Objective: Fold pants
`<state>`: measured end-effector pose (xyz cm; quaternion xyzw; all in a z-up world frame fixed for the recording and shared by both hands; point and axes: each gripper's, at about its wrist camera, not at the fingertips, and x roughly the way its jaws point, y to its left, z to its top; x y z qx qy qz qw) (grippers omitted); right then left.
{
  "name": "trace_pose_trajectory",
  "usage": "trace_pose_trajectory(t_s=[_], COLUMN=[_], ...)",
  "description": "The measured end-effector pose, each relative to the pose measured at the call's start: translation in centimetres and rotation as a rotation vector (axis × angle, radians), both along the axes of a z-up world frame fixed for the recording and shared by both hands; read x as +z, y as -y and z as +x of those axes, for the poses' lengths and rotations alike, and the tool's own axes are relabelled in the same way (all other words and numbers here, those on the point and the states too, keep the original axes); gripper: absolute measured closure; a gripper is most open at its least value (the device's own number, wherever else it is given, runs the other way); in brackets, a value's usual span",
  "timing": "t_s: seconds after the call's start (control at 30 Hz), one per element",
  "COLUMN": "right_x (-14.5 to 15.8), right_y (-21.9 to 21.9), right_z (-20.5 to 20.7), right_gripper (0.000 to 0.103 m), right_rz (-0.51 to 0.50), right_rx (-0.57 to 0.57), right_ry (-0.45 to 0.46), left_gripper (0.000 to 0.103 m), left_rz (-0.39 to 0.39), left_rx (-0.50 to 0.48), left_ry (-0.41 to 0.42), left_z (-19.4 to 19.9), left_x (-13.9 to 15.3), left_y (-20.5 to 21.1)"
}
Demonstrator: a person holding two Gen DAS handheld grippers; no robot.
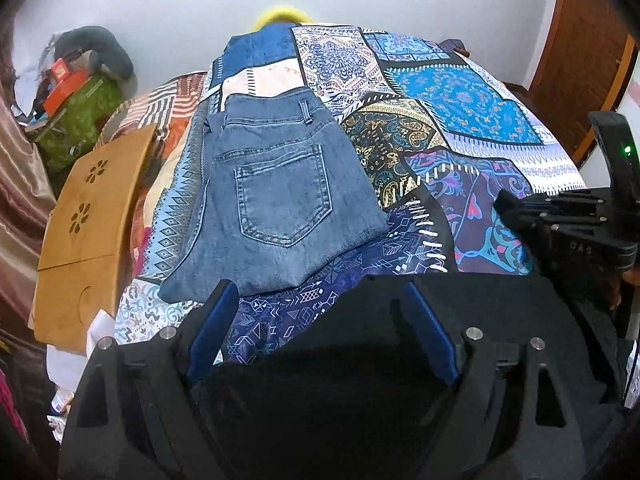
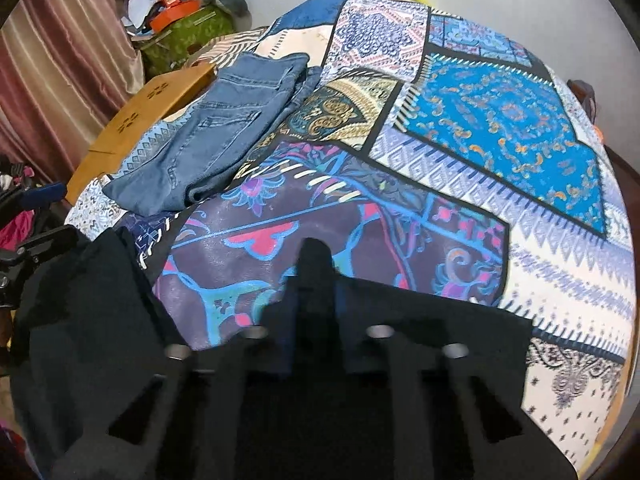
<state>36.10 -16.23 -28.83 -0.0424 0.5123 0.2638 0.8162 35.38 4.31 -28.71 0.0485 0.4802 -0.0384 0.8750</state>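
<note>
Bed: patchwork bedspread (image 1: 460,120) in blues, creams and purples fills the surface before us, with a pale wall behind it.
Left side of the room: we see a wooden lap table (image 1: 88,220) against the bed's edge, a striped curtain (image 2: 60,40) and a green bag (image 1: 80,120) piled with clutter.
Folded jeans: blue jeans (image 1: 276,200) lie folded on the bedspread, back pocket up, well apart from our right gripper.
Black pants: a dark garment (image 2: 92,320) lies at the near edge of the bed, under both our grippers.
Left gripper (image 1: 324,332): jaws stand wide apart over the black pants; we cannot tell whether the blue pads (image 1: 212,328) touch the cloth.
Right gripper (image 2: 316,256): fingers pressed together; we cannot tell if any cloth is pinched.
</note>
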Motion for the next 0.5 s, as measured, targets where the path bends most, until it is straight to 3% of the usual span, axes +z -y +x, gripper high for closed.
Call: trace_pose_trajectory(t_s=[0.27, 0.5], right_x=[4.7, 10.1], right_y=[4.0, 11.3], right_z=[-2.2, -6.8], right_gripper=[0.095, 0.095], right_rz=[0.06, 0.1], right_rx=[-0.075, -0.203], right_ry=[0.103, 0.21], left_gripper=[0.018, 0.015], left_rz=[0.001, -0.034], left_rx=[-0.009, -0.035], left_ry=[0.019, 0.021], left_z=[-2.2, -4.9], left_x=[2.4, 4.3], left_y=[0.8, 2.7])
